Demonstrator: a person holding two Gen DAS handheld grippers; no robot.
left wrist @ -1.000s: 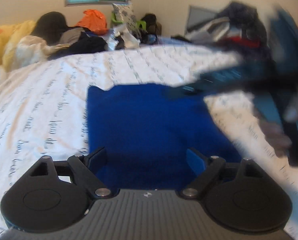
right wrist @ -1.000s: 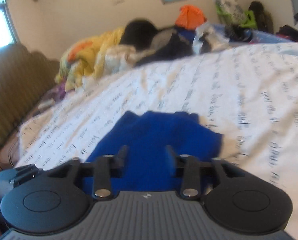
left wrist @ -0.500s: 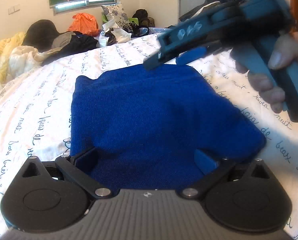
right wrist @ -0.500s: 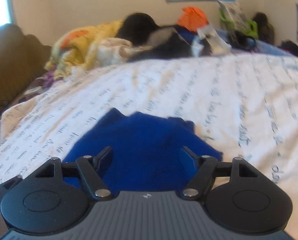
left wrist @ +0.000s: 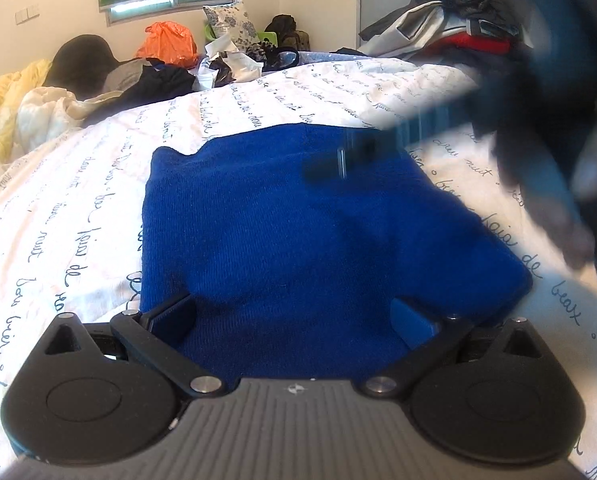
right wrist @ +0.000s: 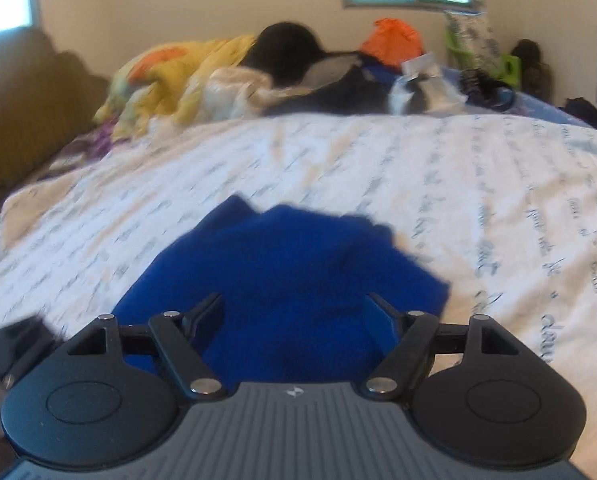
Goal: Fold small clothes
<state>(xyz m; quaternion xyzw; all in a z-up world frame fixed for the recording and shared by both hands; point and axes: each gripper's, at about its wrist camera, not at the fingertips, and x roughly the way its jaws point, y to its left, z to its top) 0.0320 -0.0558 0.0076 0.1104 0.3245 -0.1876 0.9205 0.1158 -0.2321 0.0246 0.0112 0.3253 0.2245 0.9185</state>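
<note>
Blue knit garment lying folded on the bed, both grippers free of it

The blue knit garment [left wrist: 298,232] lies on the script-printed bedsheet [left wrist: 78,220], its near edge between the spread, empty fingers of the left gripper [left wrist: 292,320]. The right gripper [right wrist: 294,316], blurred, hovers over the garment's right side, also wide open and empty. The fold looks nearly done; next likely calls for pinching an edge to fold again or smoothing it flat.

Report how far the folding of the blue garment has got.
Done: the blue garment lies on the white bedsheet as a compact, roughly rectangular bundle, so it looks at least partly folded. In hand: nothing; the left gripper and right gripper are both open above it. Left: perhaps another fold; the far edge looks uneven.
</note>
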